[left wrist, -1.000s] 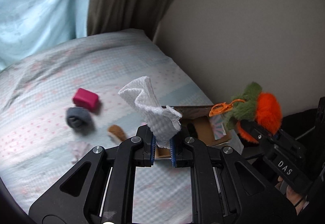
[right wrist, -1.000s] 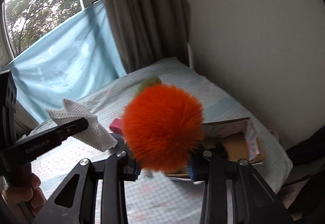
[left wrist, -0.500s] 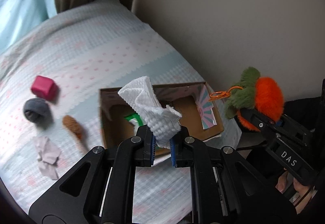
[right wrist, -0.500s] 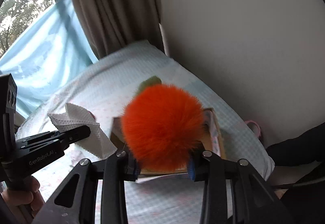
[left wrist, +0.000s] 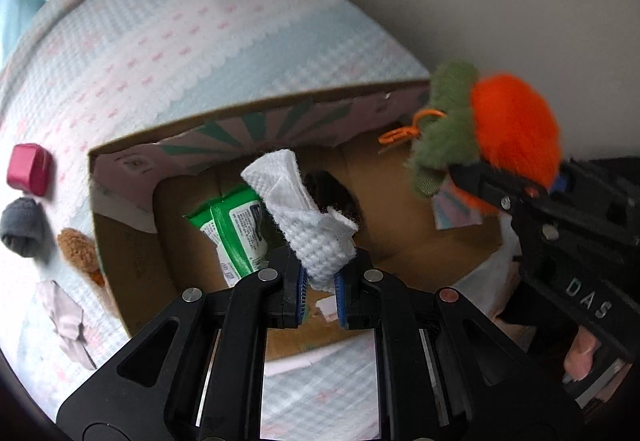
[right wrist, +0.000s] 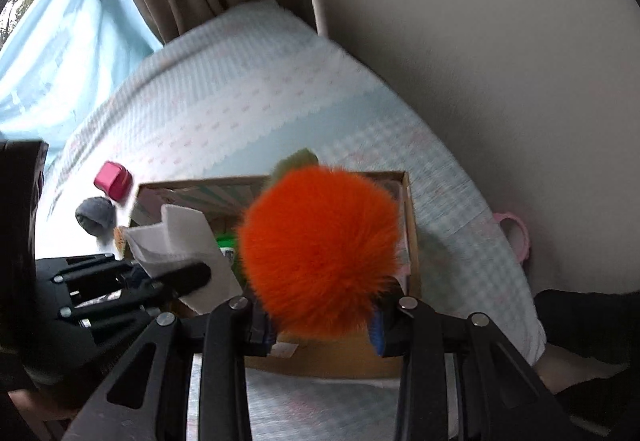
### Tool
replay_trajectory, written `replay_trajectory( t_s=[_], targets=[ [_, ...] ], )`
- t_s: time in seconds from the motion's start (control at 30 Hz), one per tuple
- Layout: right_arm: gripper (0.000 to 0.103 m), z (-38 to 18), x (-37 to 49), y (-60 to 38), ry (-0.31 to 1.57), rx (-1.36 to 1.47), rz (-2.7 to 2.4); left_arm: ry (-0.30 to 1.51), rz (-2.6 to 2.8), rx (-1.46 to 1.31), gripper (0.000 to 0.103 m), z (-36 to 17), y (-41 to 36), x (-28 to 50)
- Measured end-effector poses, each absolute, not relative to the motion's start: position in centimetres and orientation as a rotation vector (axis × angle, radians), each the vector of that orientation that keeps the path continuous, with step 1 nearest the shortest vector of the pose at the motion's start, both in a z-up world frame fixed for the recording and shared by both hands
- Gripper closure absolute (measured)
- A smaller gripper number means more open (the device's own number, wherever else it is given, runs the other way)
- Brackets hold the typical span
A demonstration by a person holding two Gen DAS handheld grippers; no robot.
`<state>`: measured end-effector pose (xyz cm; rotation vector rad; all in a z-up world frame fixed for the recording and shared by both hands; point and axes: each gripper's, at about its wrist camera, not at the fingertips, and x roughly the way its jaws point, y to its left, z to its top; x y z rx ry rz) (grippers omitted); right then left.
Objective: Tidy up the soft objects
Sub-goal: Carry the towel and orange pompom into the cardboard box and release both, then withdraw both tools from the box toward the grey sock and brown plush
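Soft objects are being held over an open cardboard box (left wrist: 128, 241) that is lying on the bed (left wrist: 200, 21). A white folded cloth (left wrist: 304, 217) is being pinched between the narrowed fingers of the left gripper (left wrist: 321, 283), its free end sticking up above the box's interior. A fluffy orange plush (right wrist: 320, 249) with a green leafy top and an orange clip is being clamped by the right gripper (right wrist: 322, 329), and it is being kept above the right side of the box. A green wipes packet (left wrist: 236, 233) is lying inside the box, beside a dark item that is too hidden to identify. On the bed to the left of the box, a pink block (left wrist: 29, 169), a grey sock ball (left wrist: 22, 227), a brown plush piece (left wrist: 78, 249) and a pale crumpled cloth (left wrist: 66, 321) are lying near one another.
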<state>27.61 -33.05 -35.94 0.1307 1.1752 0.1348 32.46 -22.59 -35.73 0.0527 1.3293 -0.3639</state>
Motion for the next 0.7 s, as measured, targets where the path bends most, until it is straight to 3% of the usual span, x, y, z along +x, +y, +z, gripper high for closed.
replay_trajectory(
  t_s=[0.13, 0.17, 0.23, 0.27, 0.3, 0.33, 0.4, 0.7],
  targets=[
    [0.071, -37.8, 29.2, -33.4, 1.237, 0.156, 0.151, 1.346, -0.360, 0.112, 0.093, -37.1, -23.0, 32.7],
    [0.066, -38.1, 29.5, -33.5, 1.247, 0.166, 0.157, 1.343, -0.357, 0.129, 0.093, -37.1, -23.1, 32.7],
    [0.050, -38.6, 30.0, -33.9, 1.260, 0.192, 0.159, 1.356, -0.353, 0.158, 0.092, -37.3, -23.3, 32.7],
    [0.032, -38.7, 30.1, -34.0, 1.257, 0.205, 0.156, 1.365, -0.347, 0.173, 0.091, -37.5, -23.2, 32.7],
    [0.010, -38.7, 30.1, -34.2, 1.248, 0.218, 0.155, 1.377, -0.337, 0.197, 0.084, -37.8, -22.8, 32.7],
    [0.003, -38.7, 30.0, -34.3, 1.241, 0.228, 0.154, 1.391, -0.323, 0.223, 0.054, -38.2, -22.6, 32.7],
    [0.000, -38.7, 30.2, -34.5, 1.252, 0.238, 0.157, 1.407, -0.339, 0.202, 0.001, -38.6, -21.8, 32.4],
    [0.000, -38.7, 29.3, -34.0, 1.250, 0.221, 0.159, 1.388, -0.360, 0.119, 0.000, -37.4, -20.2, 31.4]
  ],
)
